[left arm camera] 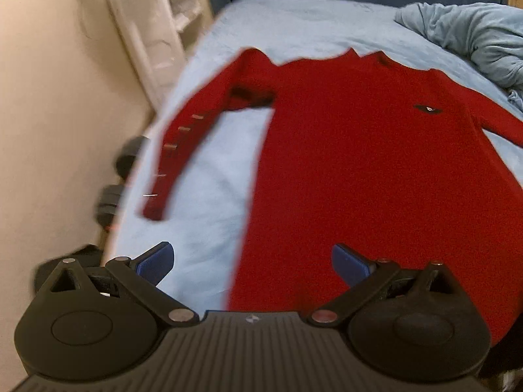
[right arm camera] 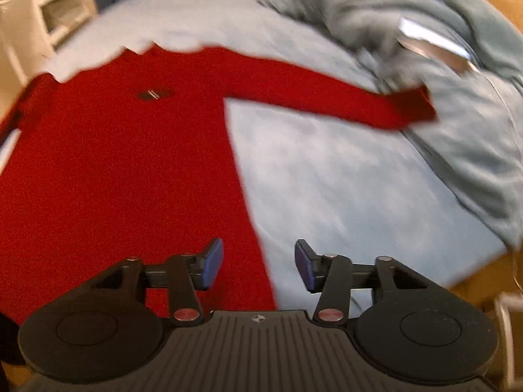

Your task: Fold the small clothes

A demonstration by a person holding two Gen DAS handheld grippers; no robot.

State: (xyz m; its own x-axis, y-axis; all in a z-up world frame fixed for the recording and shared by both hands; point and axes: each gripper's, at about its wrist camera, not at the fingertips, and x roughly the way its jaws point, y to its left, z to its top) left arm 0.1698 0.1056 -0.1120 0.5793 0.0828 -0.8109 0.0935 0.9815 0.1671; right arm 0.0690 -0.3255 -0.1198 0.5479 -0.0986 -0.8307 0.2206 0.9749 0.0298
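A red long-sleeved garment (left arm camera: 359, 150) lies spread flat on a light blue bed sheet (left arm camera: 209, 215), collar at the far end, a small dark logo on the chest. Its left sleeve (left arm camera: 183, 143) hangs down along the body with small tags on it. In the right wrist view the garment (right arm camera: 114, 170) fills the left half and its right sleeve (right arm camera: 327, 101) stretches out to the right. My left gripper (left arm camera: 251, 263) is open and empty above the garment's lower left hem edge. My right gripper (right arm camera: 258, 263) is open and empty above the lower right hem edge.
A crumpled blue-grey blanket (right arm camera: 441, 75) lies at the bed's right side, touching the right cuff. A white shelf unit (left arm camera: 157, 23) and a cream wall (left arm camera: 59, 98) stand left of the bed. Dark dumbbells (left arm camera: 121, 176) lie on the floor by the bed's left edge.
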